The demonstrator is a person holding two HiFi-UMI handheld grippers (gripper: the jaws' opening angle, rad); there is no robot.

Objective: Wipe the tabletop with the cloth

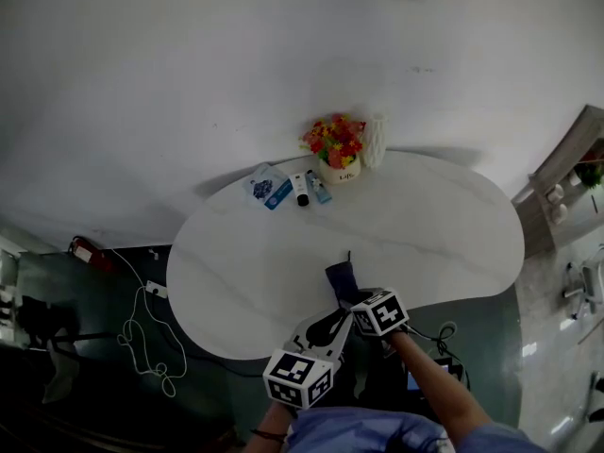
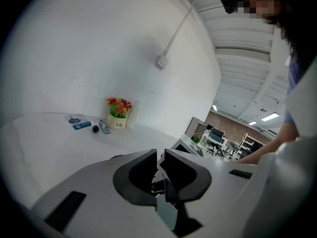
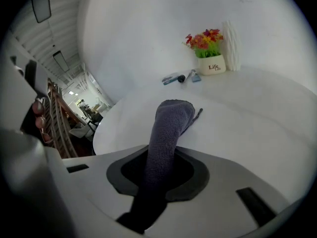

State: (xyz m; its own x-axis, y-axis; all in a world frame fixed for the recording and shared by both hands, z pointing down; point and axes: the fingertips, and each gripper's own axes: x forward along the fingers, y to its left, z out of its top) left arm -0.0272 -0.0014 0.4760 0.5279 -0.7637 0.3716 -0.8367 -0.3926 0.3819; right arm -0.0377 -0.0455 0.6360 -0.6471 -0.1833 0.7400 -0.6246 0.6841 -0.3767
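A dark grey cloth [image 1: 342, 280] hangs from my right gripper [image 1: 347, 297] onto the near edge of the white oval tabletop [image 1: 425, 225]. In the right gripper view the cloth [image 3: 171, 125] runs up out of the right gripper [image 3: 158, 172], whose jaws are shut on it, and its far end rests on the tabletop [image 3: 247, 118]. My left gripper [image 1: 330, 325] sits just below and left of the right one, at the table's front edge. In its own view the left gripper [image 2: 159, 165] has its jaws closed together with nothing between them.
At the table's far edge stand a flower pot [image 1: 336, 149], a white ribbed vase [image 1: 374, 140], a blue packet [image 1: 269, 186] and two small tubes [image 1: 302, 189]. A white cable [image 1: 151, 338] lies on the dark floor at left. A shelf unit [image 1: 566, 182] stands at right.
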